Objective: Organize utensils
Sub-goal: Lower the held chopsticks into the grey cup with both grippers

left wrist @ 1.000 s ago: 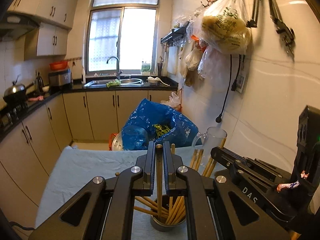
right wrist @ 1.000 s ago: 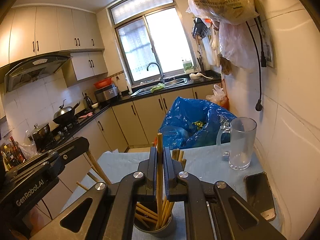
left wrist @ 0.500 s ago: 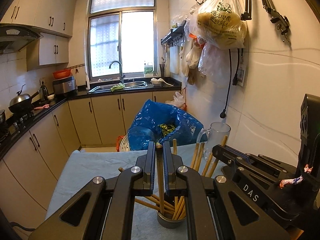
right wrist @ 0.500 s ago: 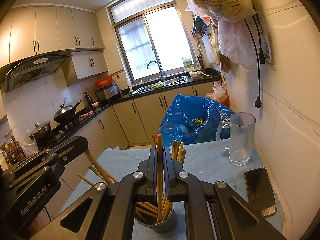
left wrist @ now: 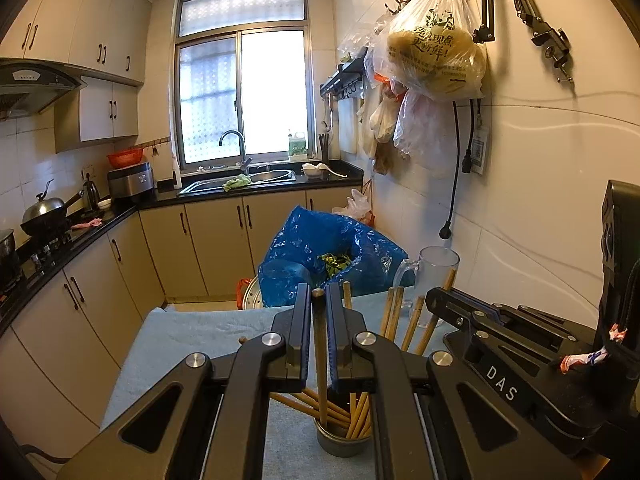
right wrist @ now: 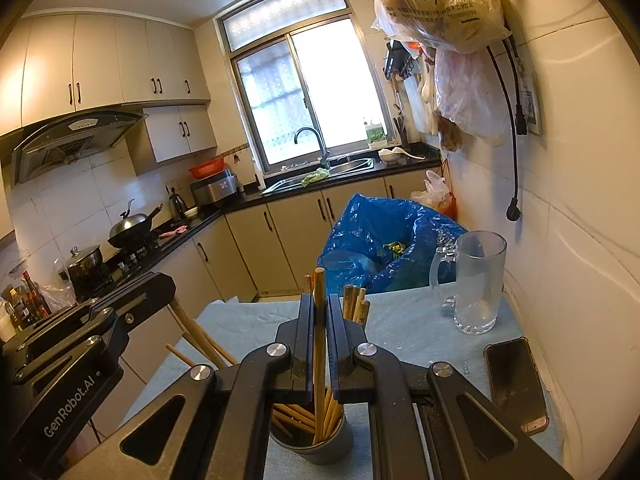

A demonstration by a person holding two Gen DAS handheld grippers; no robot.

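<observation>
Chopsticks: each tool, left and right, grasps one chopstick above one metal cup; one glass mug, one phone on the blue-covered counter, kitchen behind.

Left hand-held gripper: matte black linkage arms with triangular cut-outs, round silver screws at the pivots, blue-edged inner faces on the two flat fingers. Right hand-held gripper: same black frame, same silver screws, same blue finger lining. White "DAS" lettering on the right unit's side, "GenRobot.AI" on the left unit's. Red-and-white tag beside "DAS".
</observation>
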